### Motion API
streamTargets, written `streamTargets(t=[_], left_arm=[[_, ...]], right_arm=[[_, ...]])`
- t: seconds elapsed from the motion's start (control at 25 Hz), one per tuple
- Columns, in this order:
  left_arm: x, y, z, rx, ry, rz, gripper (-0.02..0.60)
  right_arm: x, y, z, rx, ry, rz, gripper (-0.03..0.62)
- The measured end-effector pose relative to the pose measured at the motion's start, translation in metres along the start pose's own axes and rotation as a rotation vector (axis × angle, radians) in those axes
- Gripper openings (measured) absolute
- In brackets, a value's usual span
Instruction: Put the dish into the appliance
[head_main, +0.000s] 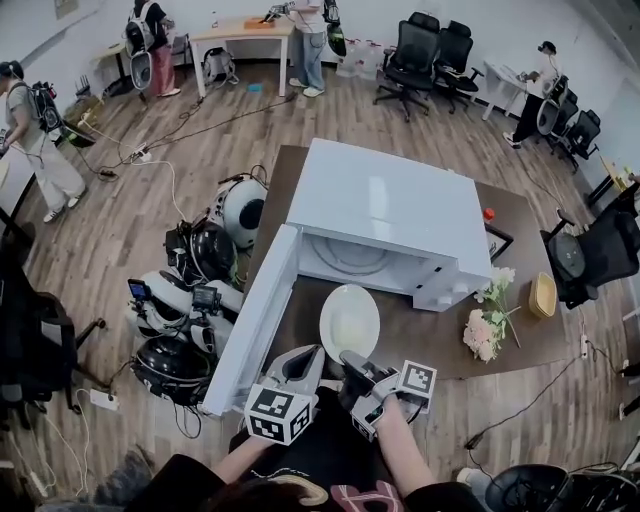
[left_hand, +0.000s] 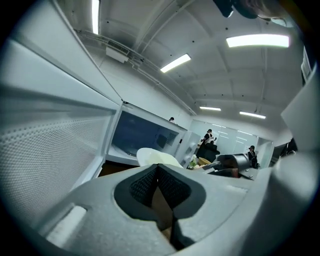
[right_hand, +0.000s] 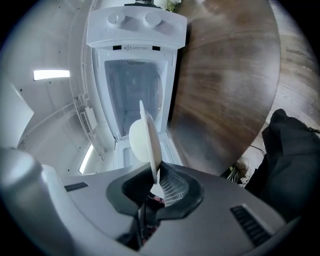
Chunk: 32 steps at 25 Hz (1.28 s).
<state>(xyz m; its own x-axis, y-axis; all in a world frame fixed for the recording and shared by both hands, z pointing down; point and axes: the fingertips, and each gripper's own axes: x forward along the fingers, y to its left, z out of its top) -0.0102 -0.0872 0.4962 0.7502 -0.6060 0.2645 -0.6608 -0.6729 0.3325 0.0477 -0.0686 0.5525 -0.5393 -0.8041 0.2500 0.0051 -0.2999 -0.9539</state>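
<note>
Just outside the open microwave (head_main: 385, 215) we hold the dish (head_main: 349, 322) with the right gripper (right_hand: 155, 181) pinched on its rim only, left gripper (left_hand: 159, 190) closed and empty, so it may pivot, slip, or clip the door (head_main: 258, 318) going in.

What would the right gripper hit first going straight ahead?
The plate in the right gripper would enter the open microwave first; the way looks clear, probably until its back wall.

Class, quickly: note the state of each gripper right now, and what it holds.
Left gripper: closed, holding nothing.
Right gripper: closed on the rim of the white plate.
</note>
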Motion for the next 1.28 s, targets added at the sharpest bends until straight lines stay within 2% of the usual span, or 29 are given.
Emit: streamTargets(t=[0.28,0.56,0.8,1.28], left_arm=[[0.027,0.014,0.007,-0.030,0.013,0.065,0.009],[0.046,0.028,0.017,-0.049,0.000,0.112,0.009],[0.054,0.044,0.023,-0.060,-0.007,0.165,0.009],[0.056,0.054,0.024,-0.054,-0.001,0.214,0.009]], right_arm=[[0.030,0.011,0.038,0.039,0.019,-0.010,0.041],[0.057,0.017,0.066,0.033,0.065,-0.042,0.041],[0.078,0.012,0.081,0.032,0.101,-0.071,0.043],[0.103,0.004,0.094,0.085,0.129,-0.081,0.043]])
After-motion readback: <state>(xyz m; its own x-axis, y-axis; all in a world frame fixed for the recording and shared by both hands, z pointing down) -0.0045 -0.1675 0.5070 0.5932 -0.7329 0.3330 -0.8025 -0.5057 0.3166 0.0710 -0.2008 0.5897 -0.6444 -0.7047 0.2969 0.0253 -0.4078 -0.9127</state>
